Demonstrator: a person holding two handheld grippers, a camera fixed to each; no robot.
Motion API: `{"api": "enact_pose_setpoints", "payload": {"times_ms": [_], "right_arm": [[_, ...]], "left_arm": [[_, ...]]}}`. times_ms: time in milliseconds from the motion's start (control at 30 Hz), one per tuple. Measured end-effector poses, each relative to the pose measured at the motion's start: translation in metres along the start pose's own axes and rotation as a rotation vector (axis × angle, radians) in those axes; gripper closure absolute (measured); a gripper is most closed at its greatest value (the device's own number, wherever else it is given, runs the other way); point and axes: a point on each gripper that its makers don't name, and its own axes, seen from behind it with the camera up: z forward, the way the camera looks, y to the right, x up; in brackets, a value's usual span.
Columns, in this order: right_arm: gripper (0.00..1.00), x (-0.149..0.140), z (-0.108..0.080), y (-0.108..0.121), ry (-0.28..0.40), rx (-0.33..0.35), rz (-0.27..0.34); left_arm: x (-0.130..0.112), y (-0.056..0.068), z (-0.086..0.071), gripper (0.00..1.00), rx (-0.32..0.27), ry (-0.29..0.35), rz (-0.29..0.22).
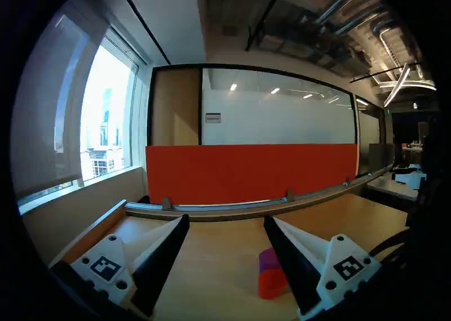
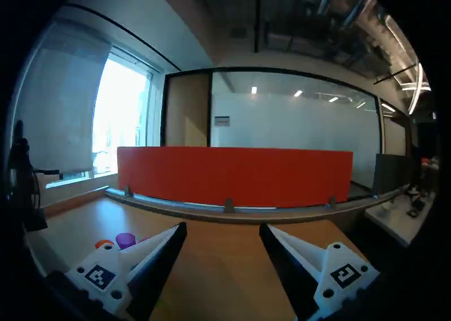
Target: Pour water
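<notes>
In the left gripper view my left gripper [image 1: 225, 226] stands open above the wooden desk [image 1: 225, 264], nothing between its fingers. An orange cup [image 1: 272, 281] and a purple cup [image 1: 268, 259] behind it sit on the desk, partly hidden by the right-hand finger [image 1: 287, 259]. In the right gripper view my right gripper [image 2: 222, 231] is open and holds nothing. A purple cup [image 2: 125, 240] and an orange cup [image 2: 104, 243] peek out at the lower left, behind the left-hand finger [image 2: 152, 259].
An orange divider panel [image 1: 251, 171] runs along the desk's far edge, with a metal rail [image 1: 225, 206] at its foot. A window [image 1: 104, 123] lies to the left. Another desk with objects [image 2: 406, 208] stands at the right. A dark stand [image 2: 20, 180] rises at the far left.
</notes>
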Motion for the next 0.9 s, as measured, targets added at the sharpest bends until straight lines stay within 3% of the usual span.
{"api": "enact_pose_setpoints", "payload": {"times_ms": [200, 400, 600, 900], "right_arm": [[0.01, 0.022, 0.001, -0.009, 0.005, 0.038, 0.002], [0.00, 0.016, 0.004, -0.018, -0.012, 0.087, 0.007], [0.00, 0.016, 0.004, -0.040, -0.018, 0.201, 0.031], [0.01, 0.036, -0.001, -0.068, 0.003, 0.356, 0.050]], "left_arm": [[0.016, 0.010, 0.004, 0.01, -0.056, -0.032, -0.045], [0.019, 0.021, 0.007, 0.01, -0.143, -0.033, -0.064], [0.015, 0.028, 0.010, 0.02, -0.212, -0.047, -0.029], [0.018, 0.058, 0.005, 0.01, -0.391, -0.046, -0.039]]}}
